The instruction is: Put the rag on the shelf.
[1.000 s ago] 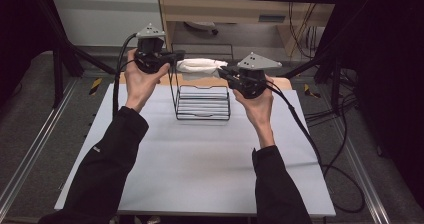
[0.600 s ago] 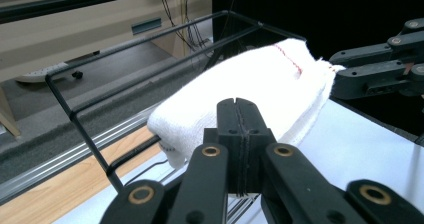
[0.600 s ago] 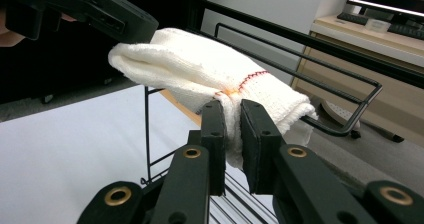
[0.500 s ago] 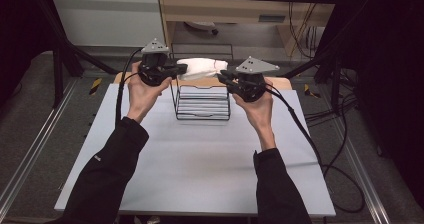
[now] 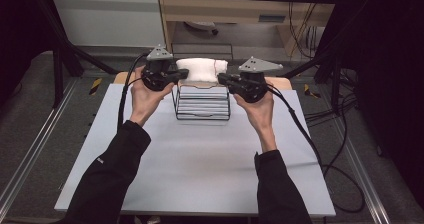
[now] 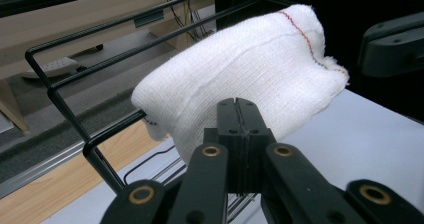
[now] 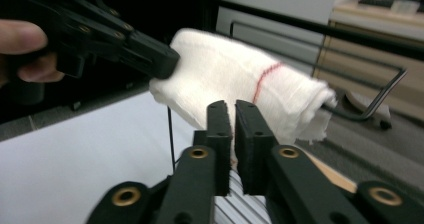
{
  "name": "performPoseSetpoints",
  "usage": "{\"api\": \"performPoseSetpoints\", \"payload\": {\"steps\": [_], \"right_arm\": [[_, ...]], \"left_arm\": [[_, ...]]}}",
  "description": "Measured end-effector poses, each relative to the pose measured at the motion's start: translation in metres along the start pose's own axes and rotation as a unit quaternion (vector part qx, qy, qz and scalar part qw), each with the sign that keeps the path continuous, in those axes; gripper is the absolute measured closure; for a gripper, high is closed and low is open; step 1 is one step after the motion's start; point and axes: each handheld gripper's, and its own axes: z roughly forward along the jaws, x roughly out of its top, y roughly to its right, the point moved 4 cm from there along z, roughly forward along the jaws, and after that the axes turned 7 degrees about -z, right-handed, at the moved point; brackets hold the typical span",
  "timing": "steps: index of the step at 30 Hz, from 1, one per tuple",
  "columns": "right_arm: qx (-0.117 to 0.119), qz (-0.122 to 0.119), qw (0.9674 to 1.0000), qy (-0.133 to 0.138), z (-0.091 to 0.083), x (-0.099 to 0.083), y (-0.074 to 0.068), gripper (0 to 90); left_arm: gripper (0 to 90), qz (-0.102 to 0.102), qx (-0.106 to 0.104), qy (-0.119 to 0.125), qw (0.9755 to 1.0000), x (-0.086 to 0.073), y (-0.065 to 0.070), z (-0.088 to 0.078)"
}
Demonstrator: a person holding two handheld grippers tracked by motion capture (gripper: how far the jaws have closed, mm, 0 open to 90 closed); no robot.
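A rolled white cloth [image 5: 200, 69] with a red stitched line lies across the top bars of a black wire rack [image 5: 202, 116] at the back of the table. My left gripper [image 5: 186, 74] is level with the cloth's left end, its jaws shut and their tips against the fabric [image 6: 240, 74]. My right gripper [image 5: 220, 78] points at the cloth's right end; its jaws have just closed to a hairline gap, and the cloth [image 7: 240, 84] lies right behind their tips. In the right gripper view the left gripper's tip [image 7: 167, 66] touches the cloth's far end.
The rack holds several flat grey-white layers [image 5: 202, 101] under the cloth. It stands on a pale table [image 5: 200, 174] with a wooden strip [image 5: 285, 83] along the back edge. Cables trail off both grippers, and metal rails run along the floor on either side.
My left hand has come down and slightly inward, bringing its gripper level with the cloth's left end. The right hand has stayed where it was.
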Motion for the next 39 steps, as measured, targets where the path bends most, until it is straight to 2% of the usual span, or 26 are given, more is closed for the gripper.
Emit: {"api": "performPoseSetpoints", "payload": {"steps": [4, 8, 15, 23, 26, 31, 39], "right_arm": [[-0.007, 0.008, 0.9996, -0.027, 0.014, -0.009, -0.001, 90.0], [-0.021, 0.011, 0.9989, -0.04, 0.024, -0.013, 0.0, 90.0], [-0.042, 0.016, 0.9981, -0.044, 0.03, -0.016, 0.004, 90.0], [-0.03, 0.024, 0.9989, -0.027, 0.02, -0.014, 0.004, 88.0], [-0.015, 0.034, 0.9991, -0.02, 0.011, -0.013, 0.002, 82.2], [-0.009, 0.046, 0.9987, -0.022, -0.005, -0.015, 0.0, 70.3], [-0.006, 0.068, 0.9972, -0.031, -0.029, -0.031, 0.0, 45.7]], "left_arm": [[89.7, 0.003, 0.002, -0.004, 1.0, -0.006, -0.001, 0.002], [89.6, -0.002, 0.004, -0.001, 1.0, -0.011, -0.002, 0.006], [89.6, -0.011, 0.011, 0.004, 0.9999, -0.012, -0.005, 0.012], [86.5, -0.005, 0.002, 0.004, 1.0, -0.014, -0.003, 0.004], [83.0, -0.009, -0.003, 0.0, 1.0, -0.016, -0.003, -0.003], [74.0, -0.011, -0.007, -0.01, 0.9999, -0.023, -0.002, -0.016], [55.0, -0.027, -0.008, -0.027, 0.9992, -0.052, -0.007, -0.034]]}}
